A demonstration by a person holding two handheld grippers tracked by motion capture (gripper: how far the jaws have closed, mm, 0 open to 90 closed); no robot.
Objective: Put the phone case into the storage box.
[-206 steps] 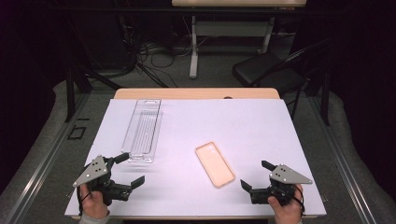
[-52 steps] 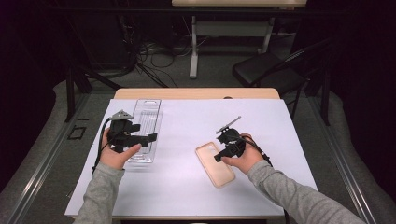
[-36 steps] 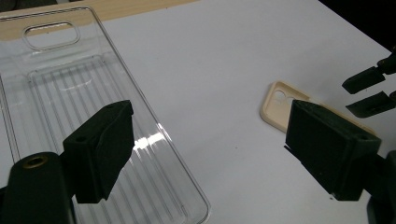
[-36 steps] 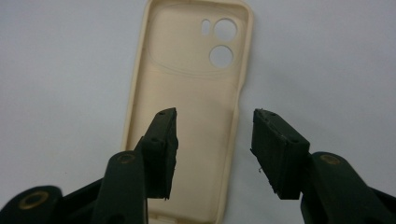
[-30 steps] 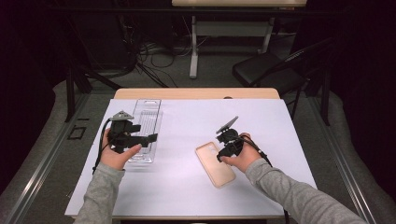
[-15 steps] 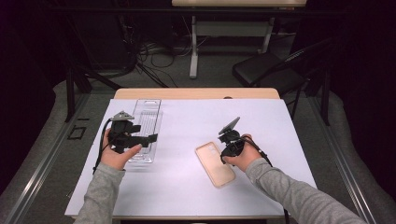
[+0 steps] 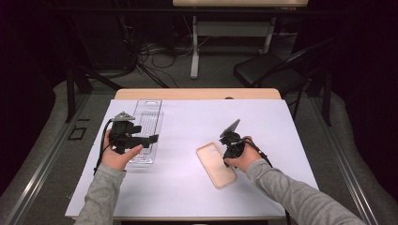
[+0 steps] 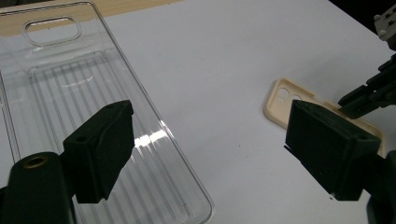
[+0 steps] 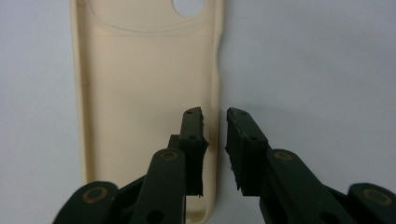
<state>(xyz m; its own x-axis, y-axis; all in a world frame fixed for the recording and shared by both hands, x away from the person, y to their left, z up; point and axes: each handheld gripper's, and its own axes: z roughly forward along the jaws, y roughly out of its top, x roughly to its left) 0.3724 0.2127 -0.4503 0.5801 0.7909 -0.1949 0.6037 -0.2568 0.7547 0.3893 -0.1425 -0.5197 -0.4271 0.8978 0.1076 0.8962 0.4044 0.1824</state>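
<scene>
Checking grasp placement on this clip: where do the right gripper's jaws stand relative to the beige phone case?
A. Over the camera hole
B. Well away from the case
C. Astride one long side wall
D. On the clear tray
C: in the right gripper view the right gripper has one jaw inside the case and the other outside its long side wall, with a small gap left.

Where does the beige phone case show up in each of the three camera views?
High view: phone case lower centre, beside the right gripper.
Left gripper view: phone case right edge, behind the jaw.
Right gripper view: phone case left centre, one side wall between the jaws.
Shared landmark: white table.
</scene>
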